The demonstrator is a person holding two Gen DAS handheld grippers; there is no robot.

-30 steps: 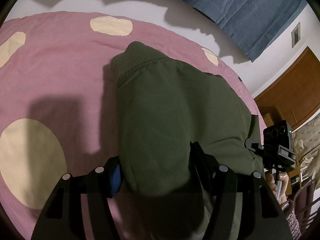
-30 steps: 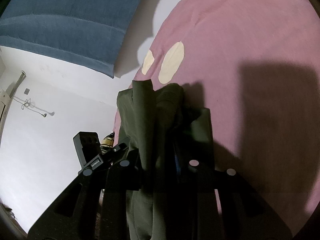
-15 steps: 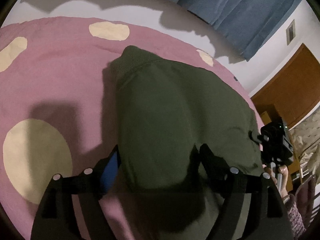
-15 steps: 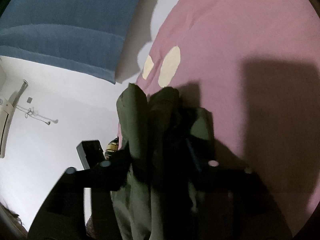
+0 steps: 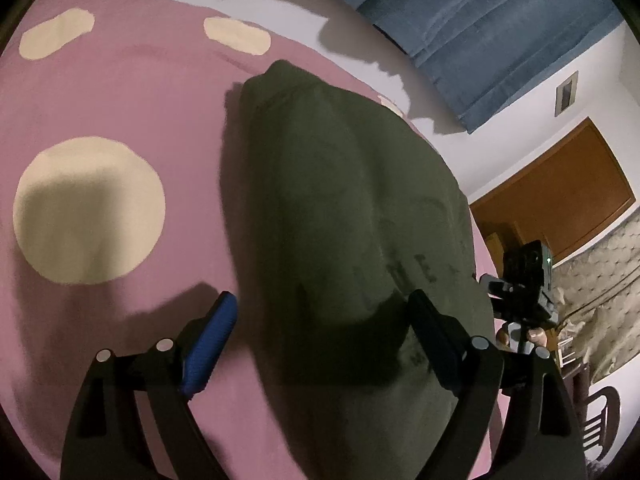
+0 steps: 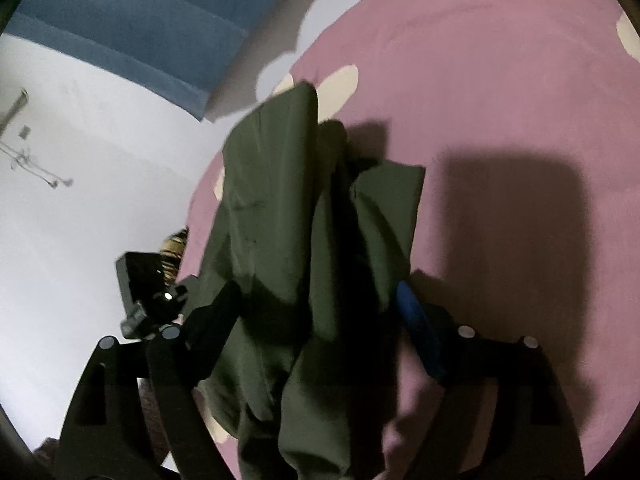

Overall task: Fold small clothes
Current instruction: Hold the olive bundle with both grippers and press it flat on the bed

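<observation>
Nearest in the left wrist view, the left gripper [image 5: 322,306] is seen with its jaws spread wide, having just been opening; the blue-padded finger [image 5: 210,344] stands clear of the cloth on one side, and the black finger [image 5: 434,336] lies against or just over the cloth's edge on the other (contact cannot be told). Between them lies the dark olive-green small fabric garment [image 5: 344,216], released and resting folded on the bed.

In the right wrist view, the right gripper [image 6: 320,296] is likewise held wide, its jaws having just been opening, with the bunched folds of the garment [image 6: 280,216] lying between the fingers; no squeezing by the pads is seen.

The garment is spread over the pink bed cover with large cream round spots [image 5: 120,92], its ribbed end pointing away from the left gripper. Faint dark lettering is seen on its nearer part (too blurred to be read).

Beyond the bed, a white wall [image 5: 532,112], a blue pleated curtain [image 5: 500,20] and a brown wooden door [image 5: 560,196] are seen. No containers are shown.
</observation>
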